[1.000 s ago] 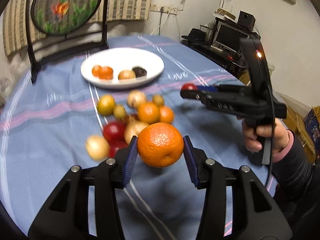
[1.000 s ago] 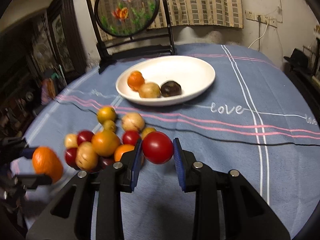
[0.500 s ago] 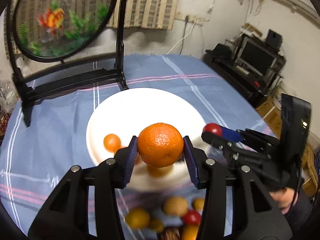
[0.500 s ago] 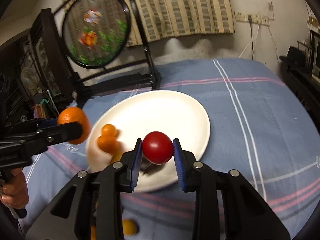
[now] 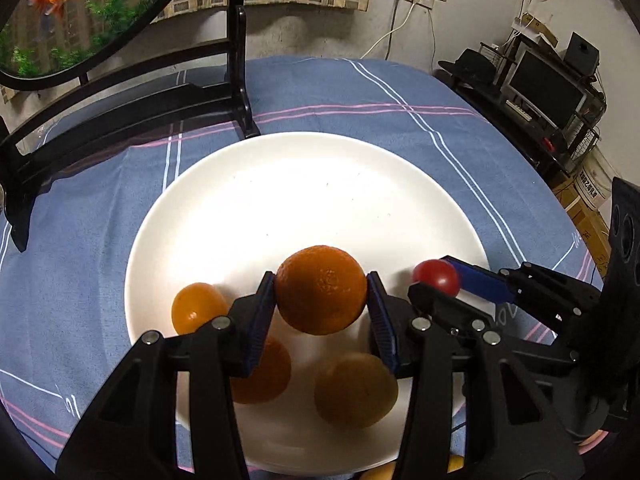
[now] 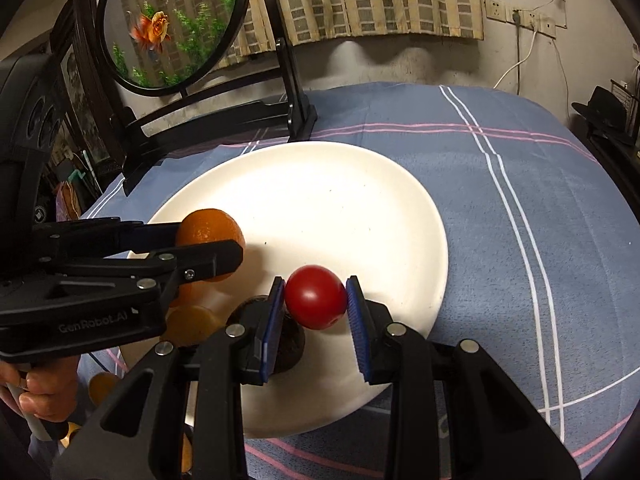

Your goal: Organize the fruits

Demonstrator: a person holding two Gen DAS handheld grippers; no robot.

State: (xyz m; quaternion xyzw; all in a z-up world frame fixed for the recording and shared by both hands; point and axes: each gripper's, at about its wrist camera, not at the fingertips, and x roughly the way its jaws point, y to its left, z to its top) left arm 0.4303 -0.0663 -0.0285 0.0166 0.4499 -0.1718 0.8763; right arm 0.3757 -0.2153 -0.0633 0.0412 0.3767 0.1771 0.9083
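My left gripper (image 5: 321, 296) is shut on a large orange (image 5: 321, 289) and holds it over the near part of the white plate (image 5: 312, 184). My right gripper (image 6: 315, 300) is shut on a red fruit (image 6: 315, 297) over the plate's near right part (image 6: 360, 184). The right gripper also shows in the left wrist view (image 5: 440, 280); the left one shows in the right wrist view (image 6: 208, 236). On the plate lie a small orange (image 5: 196, 307), another orange (image 5: 264, 372), a tan fruit (image 5: 355, 390) and a dark fruit (image 6: 290, 344).
A black stand (image 5: 132, 112) holding a round goldfish picture (image 6: 168, 20) is behind the plate on the blue striped tablecloth (image 6: 520, 184). Some loose fruits (image 6: 102, 388) lie on the cloth near the plate's front edge. A desk with a monitor (image 5: 544, 88) is at the far right.
Both grippers have moved forward from the fruit pile to above the plate and lower toward it, each still holding its fruit.
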